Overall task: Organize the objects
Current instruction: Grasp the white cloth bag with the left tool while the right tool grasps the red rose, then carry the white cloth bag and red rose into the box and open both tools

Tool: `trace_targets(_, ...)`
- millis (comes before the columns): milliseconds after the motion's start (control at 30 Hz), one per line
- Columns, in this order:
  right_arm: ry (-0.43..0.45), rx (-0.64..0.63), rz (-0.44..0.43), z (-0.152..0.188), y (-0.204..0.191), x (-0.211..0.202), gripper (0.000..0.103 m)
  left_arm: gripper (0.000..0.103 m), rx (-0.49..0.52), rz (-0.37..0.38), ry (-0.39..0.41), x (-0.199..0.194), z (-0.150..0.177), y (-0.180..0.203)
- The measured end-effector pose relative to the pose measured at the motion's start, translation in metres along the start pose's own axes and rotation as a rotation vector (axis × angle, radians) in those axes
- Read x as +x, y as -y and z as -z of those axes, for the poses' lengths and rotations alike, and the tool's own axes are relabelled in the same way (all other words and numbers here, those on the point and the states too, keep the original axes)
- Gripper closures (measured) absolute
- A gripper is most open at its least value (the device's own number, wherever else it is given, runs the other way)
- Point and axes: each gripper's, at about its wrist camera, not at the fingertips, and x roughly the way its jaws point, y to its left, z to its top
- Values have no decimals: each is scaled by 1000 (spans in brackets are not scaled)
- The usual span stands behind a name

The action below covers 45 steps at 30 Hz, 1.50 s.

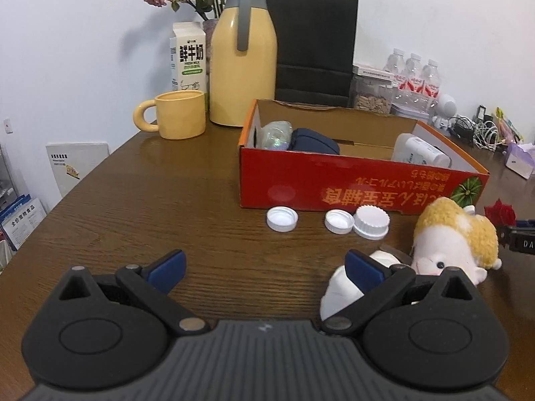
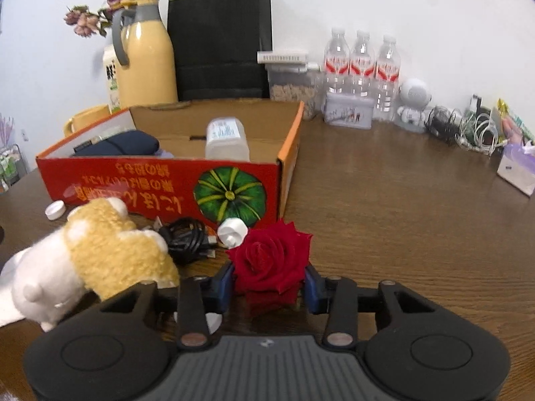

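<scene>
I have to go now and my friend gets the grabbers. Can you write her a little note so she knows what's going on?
Right gripper: closed on the red rose, low over the table.
Left gripper: open and empty, above the wooden table.
Already in the red box: a dark blue pouch, a clear plastic bottle and a see-through item at the far left end.
Still out, in front of the box: the plush toy, a black cable, three white caps and a small white roll.
Probably next: put the rose in the box, then the rest.
</scene>
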Motion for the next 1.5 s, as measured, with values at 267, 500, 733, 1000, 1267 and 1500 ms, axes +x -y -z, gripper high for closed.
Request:
trace_targets(267,167,20,5,8,-10,-37,64,0,92,96,-24,-2,12,26)
trace_targets(500,215,-17,9,14,-26,-48,64,0,166,155,-73,8,25,48)
trace_targets(733,221,-22,-3,16,-28,-49,64,0,198,171,-107,18,29,55)
trace_targets(1000,225,-25,-13,16,-29,-50,64,12,195,173,-89,17,30,54)
trace_targets(1267,225,-23,-13,17,-28,-50,64,28,172,185,-55,4,36,54)
trace_targets(1500,224,-23,-12,17,-28,-51,64,28,112,169,-25,-5,36,38)
